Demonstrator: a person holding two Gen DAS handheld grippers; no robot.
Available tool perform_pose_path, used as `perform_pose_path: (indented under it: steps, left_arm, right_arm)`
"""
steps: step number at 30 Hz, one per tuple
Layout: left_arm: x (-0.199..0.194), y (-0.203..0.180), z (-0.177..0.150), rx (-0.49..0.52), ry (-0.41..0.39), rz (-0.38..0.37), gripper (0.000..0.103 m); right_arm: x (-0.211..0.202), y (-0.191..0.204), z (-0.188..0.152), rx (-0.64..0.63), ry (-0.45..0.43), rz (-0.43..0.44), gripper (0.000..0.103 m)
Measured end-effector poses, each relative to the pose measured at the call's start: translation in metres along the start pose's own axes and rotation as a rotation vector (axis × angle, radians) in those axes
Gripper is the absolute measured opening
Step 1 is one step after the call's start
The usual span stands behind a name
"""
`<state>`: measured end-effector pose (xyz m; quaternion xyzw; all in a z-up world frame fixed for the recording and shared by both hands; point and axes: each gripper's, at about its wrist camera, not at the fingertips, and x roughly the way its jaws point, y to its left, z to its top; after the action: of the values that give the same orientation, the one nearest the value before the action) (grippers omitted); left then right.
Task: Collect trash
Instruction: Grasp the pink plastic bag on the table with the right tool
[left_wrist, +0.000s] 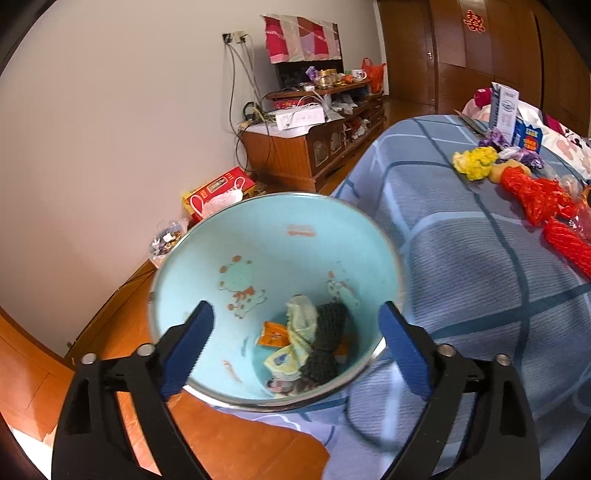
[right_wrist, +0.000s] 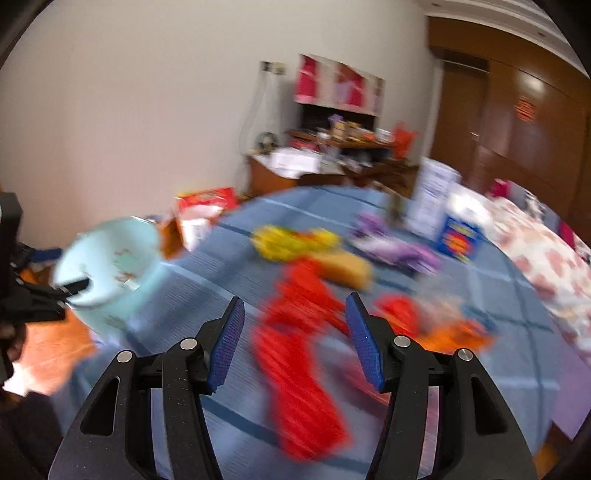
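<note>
- A bed (left_wrist: 461, 258) with a blue checked cover fills the right of the left wrist view; its near edge runs beside the orange wooden floor (left_wrist: 33, 373).
- A light blue bin (left_wrist: 207, 258) with cartoon prints stands at the bed's near edge, its metal rim against the cover. Inside lie a dark knitted piece (left_wrist: 327, 339), a pale crumpled wrapper (left_wrist: 301, 319) and a small orange packet (left_wrist: 272, 334).
- The left gripper (left_wrist: 295, 343) hovers over the bin's mouth, its blue pads spread wide with nothing pinched between them.
- The right gripper (right_wrist: 295, 343) is above the cover, jaws parted about halfway and empty; this view is badly blurred.
- A long red plastic bag (right_wrist: 299, 369) lies on the cover just ahead of the right gripper, stretching toward the bed's middle.
- Farther in sit a yellow crumpled bag (left_wrist: 474, 162), purple scraps (left_wrist: 496, 140) and a blue carton (left_wrist: 529, 136), near the bed's far edge.
</note>
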<state>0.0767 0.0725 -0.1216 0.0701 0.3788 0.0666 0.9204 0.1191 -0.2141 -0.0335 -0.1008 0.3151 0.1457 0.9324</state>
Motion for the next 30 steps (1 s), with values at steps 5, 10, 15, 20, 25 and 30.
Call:
perform_pose_path:
  steps: [5, 10, 15, 20, 25, 30]
  left_arm:
    - [0.004, -0.04, 0.009, 0.026, -0.014, -0.034, 0.092]
    - [0.008, -0.075, 0.018, 0.036, -0.023, -0.065, 0.092]
    - [0.005, -0.084, 0.02, 0.042, -0.017, -0.07, 0.092]
    - [-0.001, -0.09, 0.022, 0.049, -0.017, -0.081, 0.092]
    - [-0.009, -0.098, 0.025, 0.065, -0.027, -0.107, 0.092]
    - [-0.014, -0.105, 0.025, 0.078, -0.032, -0.122, 0.092]
  right_arm:
    - [-0.007, -0.044, -0.039, 0.073, 0.061, -0.061, 0.057]
    - [-0.008, -0.06, -0.058, 0.107, 0.084, -0.053, 0.057]
    - [0.005, -0.062, -0.065, 0.096, 0.143, -0.033, 0.039]
    - [0.001, -0.063, -0.066, 0.11, 0.135, -0.007, 0.022]
    - [-0.001, -0.064, -0.066, 0.115, 0.131, -0.006, 0.019]
    - [-0.005, -0.067, -0.068, 0.127, 0.12, -0.007, 0.017]
